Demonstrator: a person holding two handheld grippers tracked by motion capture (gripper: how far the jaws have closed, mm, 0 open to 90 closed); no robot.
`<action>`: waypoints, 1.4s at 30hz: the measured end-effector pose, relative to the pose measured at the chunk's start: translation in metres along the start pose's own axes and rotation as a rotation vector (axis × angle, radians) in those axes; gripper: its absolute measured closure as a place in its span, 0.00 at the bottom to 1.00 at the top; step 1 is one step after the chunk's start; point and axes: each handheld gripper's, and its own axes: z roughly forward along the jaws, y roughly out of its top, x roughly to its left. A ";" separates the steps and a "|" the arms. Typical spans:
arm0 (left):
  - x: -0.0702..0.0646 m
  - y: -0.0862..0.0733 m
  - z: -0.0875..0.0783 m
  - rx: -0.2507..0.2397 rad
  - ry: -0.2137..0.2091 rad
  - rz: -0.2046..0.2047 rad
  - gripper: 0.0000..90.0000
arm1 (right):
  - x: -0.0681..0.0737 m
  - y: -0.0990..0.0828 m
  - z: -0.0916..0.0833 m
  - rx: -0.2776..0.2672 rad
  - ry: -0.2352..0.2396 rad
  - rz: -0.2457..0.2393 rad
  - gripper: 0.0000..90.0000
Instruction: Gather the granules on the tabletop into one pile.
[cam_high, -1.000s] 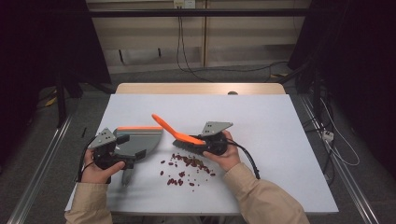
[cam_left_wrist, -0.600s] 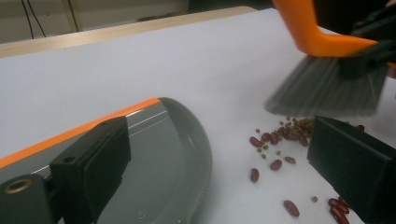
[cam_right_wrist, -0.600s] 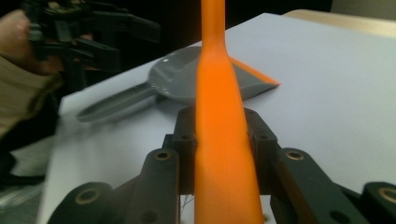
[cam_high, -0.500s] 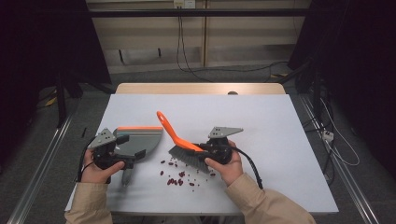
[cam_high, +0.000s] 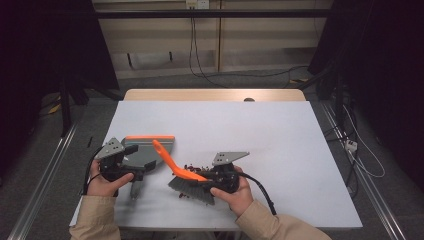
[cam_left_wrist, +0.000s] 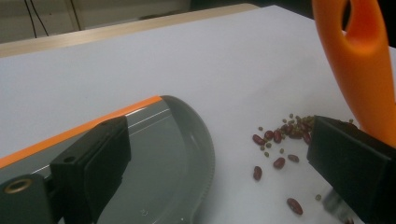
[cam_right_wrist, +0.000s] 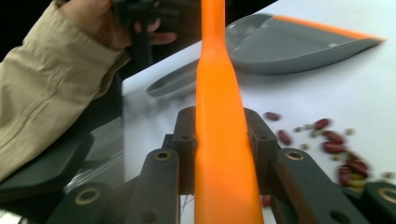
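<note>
My right gripper (cam_high: 204, 176) (cam_right_wrist: 219, 140) is shut on the orange handle (cam_right_wrist: 218, 93) of a brush (cam_high: 192, 186), whose grey bristles rest on the white table near its front edge. Red beans (cam_high: 194, 166) (cam_left_wrist: 285, 133) (cam_right_wrist: 336, 144) lie scattered beside and under the bristles. A grey dustpan (cam_high: 150, 150) (cam_left_wrist: 177, 154) (cam_right_wrist: 289, 46) with an orange lip lies flat to the left of the beans. My left gripper (cam_high: 139, 165) (cam_left_wrist: 219, 140) sits at the dustpan's near side, jaws wide apart, one jaw over the pan. The brush handle (cam_left_wrist: 364, 70) rises past its other jaw.
The white table (cam_high: 225, 120) stretches bare toward the back and right. A black cable (cam_high: 260, 192) trails from the right gripper toward the front edge. A person's beige sleeves come in from the bottom. Metal rails run along the floor on both sides.
The right gripper has drawn the brush toward the table's near edge and slightly left, bristles now over the beans. The left gripper and dustpan have stayed put.
</note>
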 end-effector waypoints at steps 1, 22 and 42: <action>0.000 0.000 0.000 0.000 0.000 0.001 0.07 | 0.002 -0.001 0.002 0.007 0.007 -0.007 0.79; 0.010 -0.005 -0.005 0.007 0.031 -0.026 0.07 | -0.002 -0.016 0.013 0.058 0.016 -0.029 0.79; 0.005 -0.010 -0.007 0.011 0.005 -0.008 0.07 | -0.037 -0.011 -0.012 0.027 -0.115 0.007 0.79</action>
